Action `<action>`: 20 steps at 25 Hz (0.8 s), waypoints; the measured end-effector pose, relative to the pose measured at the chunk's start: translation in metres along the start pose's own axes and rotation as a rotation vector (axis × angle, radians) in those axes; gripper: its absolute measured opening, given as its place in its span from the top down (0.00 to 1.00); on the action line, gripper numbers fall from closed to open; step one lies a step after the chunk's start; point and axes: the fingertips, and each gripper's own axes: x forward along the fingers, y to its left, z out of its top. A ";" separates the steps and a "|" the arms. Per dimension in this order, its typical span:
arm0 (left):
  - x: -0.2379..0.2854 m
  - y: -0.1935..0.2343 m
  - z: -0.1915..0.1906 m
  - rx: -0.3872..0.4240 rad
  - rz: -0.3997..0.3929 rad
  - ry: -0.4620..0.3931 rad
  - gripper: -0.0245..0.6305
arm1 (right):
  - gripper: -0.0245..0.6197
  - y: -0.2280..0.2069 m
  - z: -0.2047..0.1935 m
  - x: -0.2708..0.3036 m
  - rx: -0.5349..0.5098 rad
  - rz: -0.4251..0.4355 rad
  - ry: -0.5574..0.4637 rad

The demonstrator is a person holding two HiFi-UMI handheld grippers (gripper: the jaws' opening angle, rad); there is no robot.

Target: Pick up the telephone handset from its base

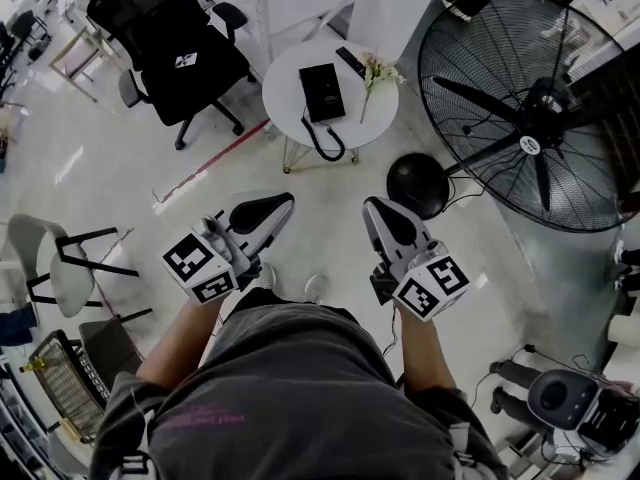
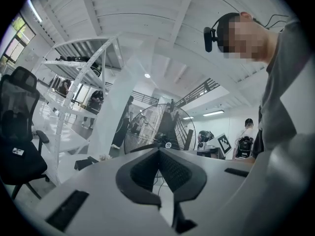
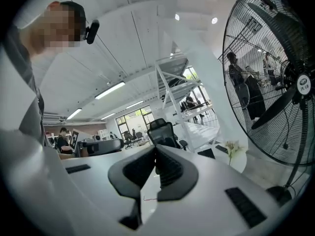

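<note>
Telephone (image 1: 322,92) lies on the round white desk (image 1: 285,83), ahead of both tongs and well apart from them. Handset cannot be told from base in the head view; only the coiled cord (image 1: 327,145) shows, on the side nearer the tongs. Left tongs (image 1: 285,201) and right tongs (image 1: 371,206) are closed tip to tip, nothing between. Right gripper view adds a flower (image 3: 231,150) right of its tongs, dark shapes beside it too small to identify. Left gripper view shows the fan (image 2: 152,127) beyond its tips
</note>
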 end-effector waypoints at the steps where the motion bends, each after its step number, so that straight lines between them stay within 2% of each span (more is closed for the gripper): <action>1: 0.004 -0.003 -0.002 0.000 0.003 -0.001 0.94 | 0.93 -0.004 0.000 -0.003 0.000 0.004 0.001; 13: 0.031 -0.021 -0.017 -0.006 0.085 0.005 0.94 | 0.93 -0.040 0.001 -0.025 0.018 0.066 0.021; 20: 0.047 -0.012 -0.018 0.002 0.087 0.013 0.94 | 0.93 -0.058 0.002 -0.022 0.028 0.061 0.012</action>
